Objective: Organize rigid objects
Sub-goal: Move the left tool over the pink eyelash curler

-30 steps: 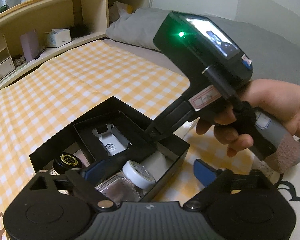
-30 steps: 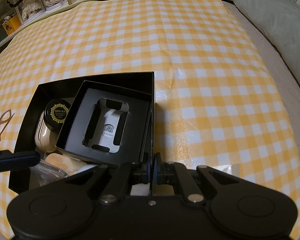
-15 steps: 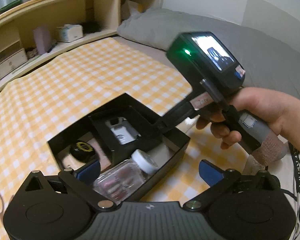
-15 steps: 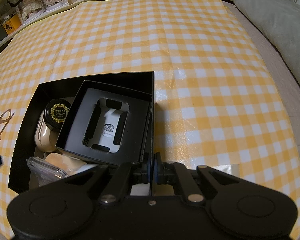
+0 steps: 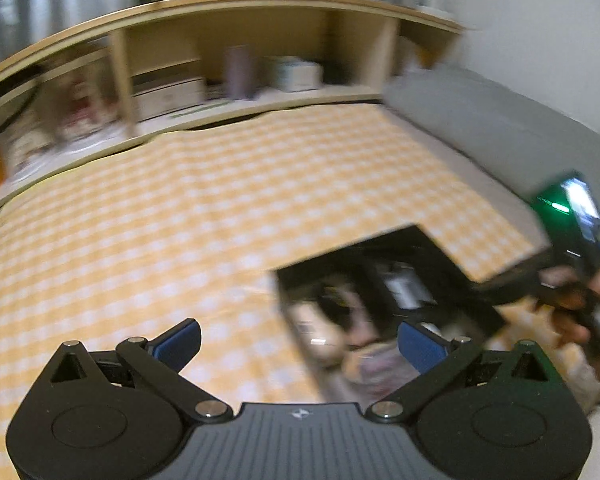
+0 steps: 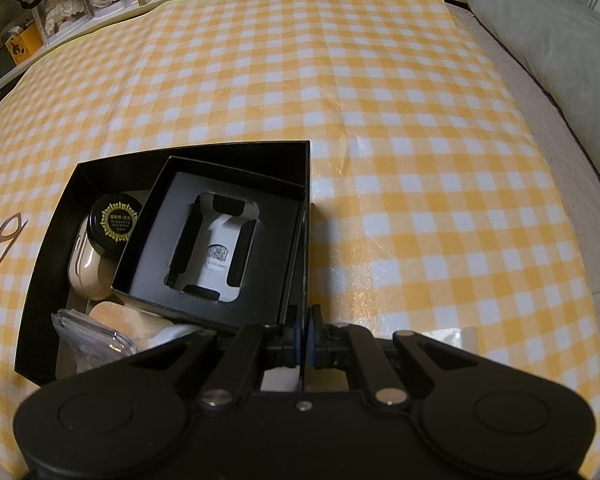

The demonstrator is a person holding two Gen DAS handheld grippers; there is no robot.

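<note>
On the yellow checked cloth (image 6: 400, 128) sits the black box (image 6: 60, 240), the right gripper (image 6: 302, 338) clenched on its right wall. Inside the box lie a smaller black box (image 6: 156, 264), a black jar (image 6: 117, 221) left of it and a clear case (image 6: 88, 340). The left gripper (image 5: 298, 344) hangs released, jaws wide, left of the box.

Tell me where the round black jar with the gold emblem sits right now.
In the right wrist view the black jar sits in the left part of the big black box, resting on a cream case, just left of the smaller inner box.
</note>
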